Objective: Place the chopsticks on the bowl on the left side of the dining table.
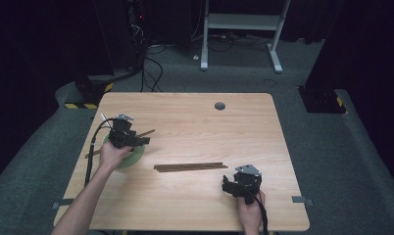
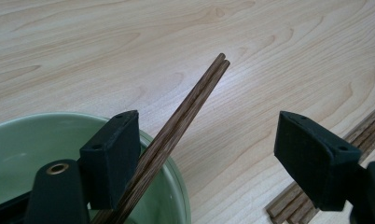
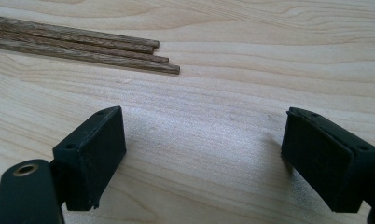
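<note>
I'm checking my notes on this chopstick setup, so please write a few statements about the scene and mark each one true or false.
1. The left gripper has its jaws open. True.
2. A pair of chopsticks rests across the rim of the green bowl. True.
3. The bowl is red. False: it is pale green.
4. The right gripper is clamped on the chopsticks on the table. False: its jaws are open and apart from them.
5. The table has a light wooden top. True.

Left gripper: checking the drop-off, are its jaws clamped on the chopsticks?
No. The left gripper stands wide open; the chopsticks lean beside one jaw, resting in the bowl.
</note>
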Demonstrator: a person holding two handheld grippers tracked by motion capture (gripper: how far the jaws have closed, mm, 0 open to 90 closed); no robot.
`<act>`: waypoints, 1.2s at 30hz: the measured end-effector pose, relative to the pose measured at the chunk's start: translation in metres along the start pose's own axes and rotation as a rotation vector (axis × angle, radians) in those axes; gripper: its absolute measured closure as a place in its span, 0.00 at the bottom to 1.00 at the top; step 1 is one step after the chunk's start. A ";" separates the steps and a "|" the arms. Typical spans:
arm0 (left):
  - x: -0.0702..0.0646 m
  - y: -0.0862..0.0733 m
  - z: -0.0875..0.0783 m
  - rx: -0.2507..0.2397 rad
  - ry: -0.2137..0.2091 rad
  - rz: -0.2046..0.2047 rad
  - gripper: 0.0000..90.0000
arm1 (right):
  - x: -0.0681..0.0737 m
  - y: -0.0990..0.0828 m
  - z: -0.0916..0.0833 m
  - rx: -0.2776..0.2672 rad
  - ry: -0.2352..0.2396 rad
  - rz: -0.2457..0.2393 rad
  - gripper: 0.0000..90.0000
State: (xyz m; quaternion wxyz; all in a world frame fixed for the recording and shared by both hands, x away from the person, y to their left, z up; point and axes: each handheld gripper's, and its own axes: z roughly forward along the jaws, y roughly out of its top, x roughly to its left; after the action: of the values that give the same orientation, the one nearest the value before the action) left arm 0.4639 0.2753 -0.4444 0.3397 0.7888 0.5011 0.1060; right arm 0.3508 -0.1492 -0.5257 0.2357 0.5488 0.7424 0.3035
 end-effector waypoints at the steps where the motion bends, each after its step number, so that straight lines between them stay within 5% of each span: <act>1: 0.000 0.000 0.000 -0.001 -0.001 0.001 0.26 | 0.000 0.000 0.000 0.000 0.000 0.000 0.15; 15: 0.003 -0.004 -0.023 -0.085 0.023 -0.016 0.24 | 0.000 0.000 0.000 0.000 0.000 0.000 0.15; 36: 0.017 -0.048 -0.066 -0.163 0.072 -0.099 0.25 | 0.000 0.000 0.000 0.000 0.000 0.000 0.15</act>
State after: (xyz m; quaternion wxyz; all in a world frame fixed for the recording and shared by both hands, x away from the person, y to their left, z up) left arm 0.4042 0.3317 -0.4284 0.3895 0.7286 0.5409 0.1579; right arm 0.3508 -0.1492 -0.5257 0.2357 0.5488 0.7424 0.3035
